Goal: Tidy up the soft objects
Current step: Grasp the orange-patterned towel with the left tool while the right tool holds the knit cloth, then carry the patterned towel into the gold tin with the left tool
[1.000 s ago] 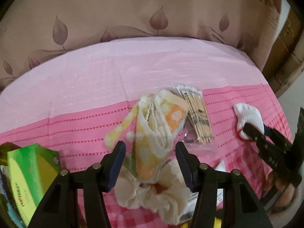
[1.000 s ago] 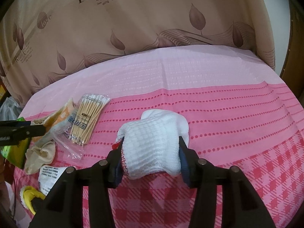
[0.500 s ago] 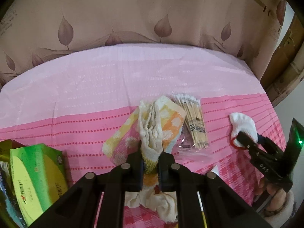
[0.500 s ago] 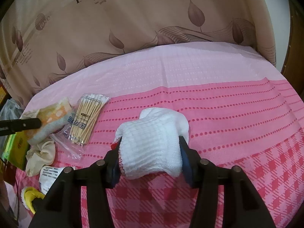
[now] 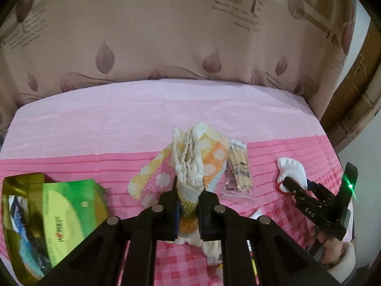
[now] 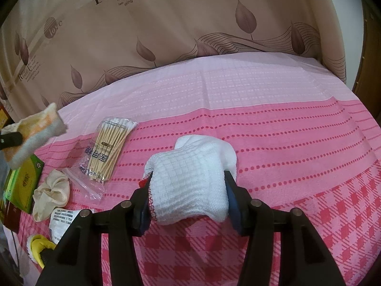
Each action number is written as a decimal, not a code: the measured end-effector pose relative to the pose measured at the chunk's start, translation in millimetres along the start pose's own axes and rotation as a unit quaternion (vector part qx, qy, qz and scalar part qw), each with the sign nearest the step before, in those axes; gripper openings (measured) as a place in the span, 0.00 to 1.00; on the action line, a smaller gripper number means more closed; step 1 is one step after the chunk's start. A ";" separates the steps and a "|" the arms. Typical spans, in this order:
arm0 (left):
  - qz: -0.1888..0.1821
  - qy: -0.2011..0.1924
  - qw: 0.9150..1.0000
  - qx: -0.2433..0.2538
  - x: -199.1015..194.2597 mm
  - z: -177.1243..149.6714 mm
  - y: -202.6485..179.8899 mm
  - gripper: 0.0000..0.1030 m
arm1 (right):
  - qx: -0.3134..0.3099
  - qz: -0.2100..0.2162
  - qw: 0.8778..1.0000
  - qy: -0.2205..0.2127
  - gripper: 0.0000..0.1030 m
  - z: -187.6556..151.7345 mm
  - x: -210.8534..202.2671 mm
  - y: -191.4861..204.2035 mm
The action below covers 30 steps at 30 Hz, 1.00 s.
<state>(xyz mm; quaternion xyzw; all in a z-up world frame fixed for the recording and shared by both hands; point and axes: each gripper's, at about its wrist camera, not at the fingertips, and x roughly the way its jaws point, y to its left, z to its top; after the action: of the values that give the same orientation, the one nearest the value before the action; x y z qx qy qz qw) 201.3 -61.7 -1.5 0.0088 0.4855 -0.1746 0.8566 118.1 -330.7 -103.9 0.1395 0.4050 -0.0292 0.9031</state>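
Observation:
My left gripper (image 5: 188, 197) is shut on a folded towel (image 5: 190, 164) patterned in orange, pink and yellow with white dots, and holds it raised off the pink tablecloth (image 5: 142, 116). From the right wrist view the same towel (image 6: 38, 128) hangs at the far left. My right gripper (image 6: 188, 190) is shut on a white knitted glove (image 6: 190, 178) with a red cuff edge, low over the cloth. The left wrist view shows that glove (image 5: 291, 170) and the right gripper (image 5: 291, 187) at the right. A cream scrunchie (image 6: 51, 190) lies on the cloth, left of the glove.
A clear bag of cotton swabs (image 6: 109, 147) lies between towel and glove. A green box (image 5: 69, 217) stands at the left by a gold packet (image 5: 14, 226). A printed paper slip (image 6: 62, 221) and a yellow item (image 6: 39, 245) sit near the front left. A beige leaf-print curtain (image 6: 190, 23) hangs behind.
The left gripper went from open around the towel to shut on it, then rose with it off the cloth, uncovering the scrunchie. The right gripper stayed in place on the glove.

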 end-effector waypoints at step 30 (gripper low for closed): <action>0.144 -0.028 0.982 -0.119 -91.0 -58.2 174.1 0.10 | -0.010 -0.012 1.000 0.001 0.49 -1.5 3.3 1.3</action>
<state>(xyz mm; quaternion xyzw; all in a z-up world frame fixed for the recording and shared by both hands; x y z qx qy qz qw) 164.2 138.9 16.9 -0.0282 0.4723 0.0098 0.8809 119.5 -328.8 -107.0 0.1254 0.4080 -0.0362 0.9036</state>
